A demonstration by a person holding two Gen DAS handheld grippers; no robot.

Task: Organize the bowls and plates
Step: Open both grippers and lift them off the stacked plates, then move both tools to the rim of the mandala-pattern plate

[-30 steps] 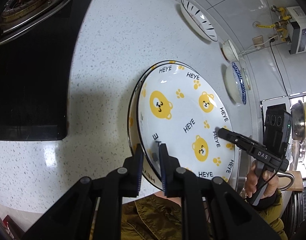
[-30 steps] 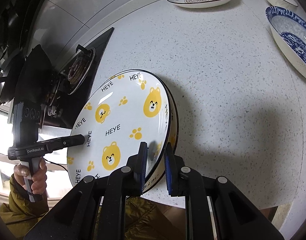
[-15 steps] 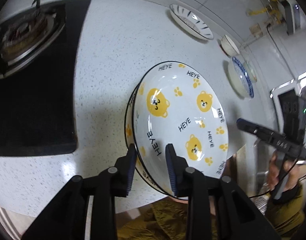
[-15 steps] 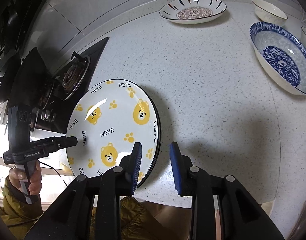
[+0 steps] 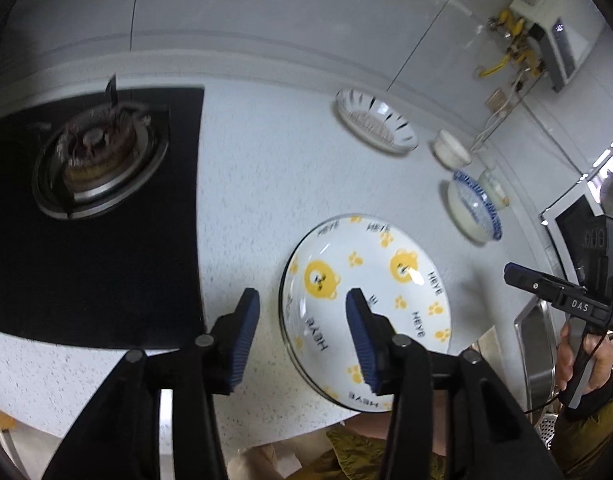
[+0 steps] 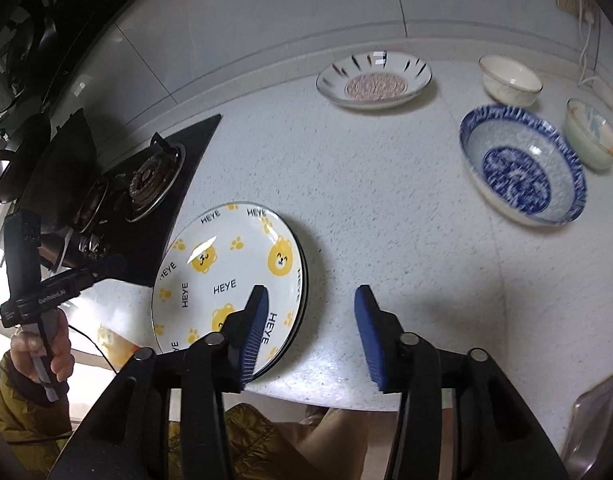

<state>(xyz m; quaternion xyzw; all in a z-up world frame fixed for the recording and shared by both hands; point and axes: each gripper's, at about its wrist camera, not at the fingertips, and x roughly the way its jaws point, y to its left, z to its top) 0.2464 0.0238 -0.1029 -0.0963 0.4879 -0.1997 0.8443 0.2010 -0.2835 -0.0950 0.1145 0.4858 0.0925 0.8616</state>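
A white plate with yellow bears and "HEYE" lettering point(image 5: 386, 276) point(image 6: 226, 280) lies stacked on a matching plate at the counter's front edge. My left gripper point(image 5: 302, 336) is open and empty, raised above the stack's left rim. My right gripper point(image 6: 308, 332) is open and empty, raised above the stack's right rim. A striped plate point(image 6: 374, 82) point(image 5: 376, 126), a blue patterned bowl point(image 6: 522, 168) point(image 5: 472, 210) and two small bowls point(image 6: 510, 80) point(image 6: 592, 138) stand further back.
A black gas hob point(image 5: 94, 208) point(image 6: 146, 184) lies left of the stack. A steel sink point(image 5: 536, 352) point(image 6: 598, 432) sits at the right. The speckled white counter point(image 6: 386, 208) ends at a tiled wall.
Both grippers have let go of the bear plate, opened wide and pulled back and up. The plate now lies flat on the matching plate below it.
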